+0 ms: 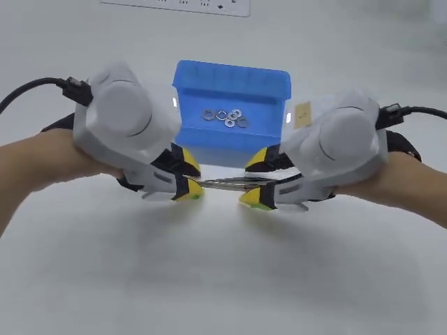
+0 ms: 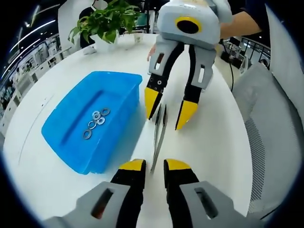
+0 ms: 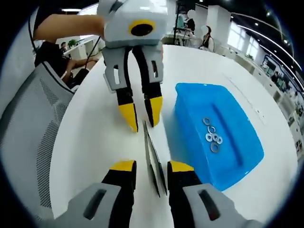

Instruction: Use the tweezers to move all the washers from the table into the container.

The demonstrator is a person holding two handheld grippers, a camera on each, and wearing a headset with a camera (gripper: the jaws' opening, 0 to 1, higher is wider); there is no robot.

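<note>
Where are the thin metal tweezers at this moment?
In the head view the thin metal tweezers sit at the centre, between the left gripper and the right gripper, just in front of the blue plastic container.

READABLE TEXT: none | tan sticker (image 1: 302,114) on container (image 1: 230,84) end wall, just beyond the right tool (image 1: 253,180): characters not resolvable | white strip (image 1: 174,4) well beyond the left tool (image 1: 193,181): dark marks, too small to read | both gripper views: no legible marking on container or either tool
</note>
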